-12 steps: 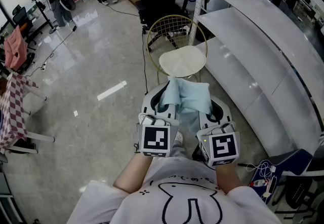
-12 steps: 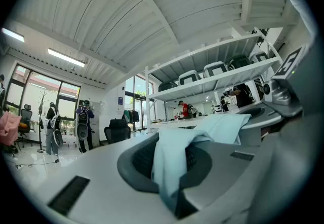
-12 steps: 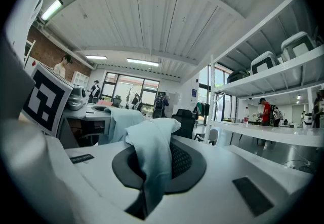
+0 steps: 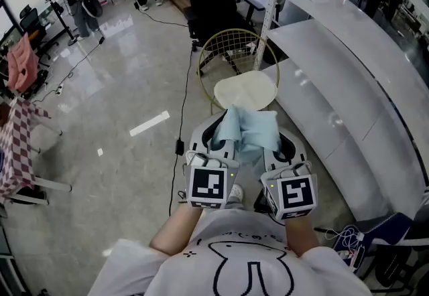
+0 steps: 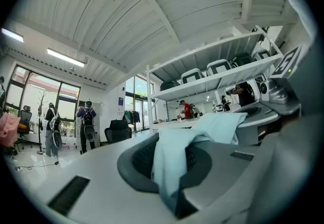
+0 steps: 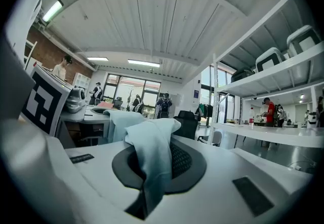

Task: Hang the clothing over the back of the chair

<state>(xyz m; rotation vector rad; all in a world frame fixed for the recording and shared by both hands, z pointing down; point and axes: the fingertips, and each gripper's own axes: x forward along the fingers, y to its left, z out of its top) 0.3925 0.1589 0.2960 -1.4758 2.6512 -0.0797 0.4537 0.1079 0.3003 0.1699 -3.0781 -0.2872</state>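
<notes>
Cloth [image 4: 247,128] of pale blue is held up in the air between the two grippers. One part of it is pinched by the left gripper [image 4: 216,135], whose jaws are pressed tight on it. Another part is pinched by the right gripper [image 4: 281,140], whose jaws are closed on it too. In both gripper views a fold of the cloth is seen coming out from between the jaws and flopping over the top. Between the two grips the cloth is bunched in a soft heap.

The chair [image 4: 245,90] is seen just ahead, with its thin gold wire back [image 4: 231,53] on the far side. It is not yet touched by the cloth.

The cloth is judged to be light and very soft. It is bent and folded by its own weight, so no shape will be held once it is let go. It is not likely to be broken or hurt. It could slip off the thin, smooth wire if much more is left hanging on one side than the other. It is best held at two spots well apart, so that it can be spread wide. Then the middle can be laid over the top of the back, with about half left hanging down each side.
</notes>
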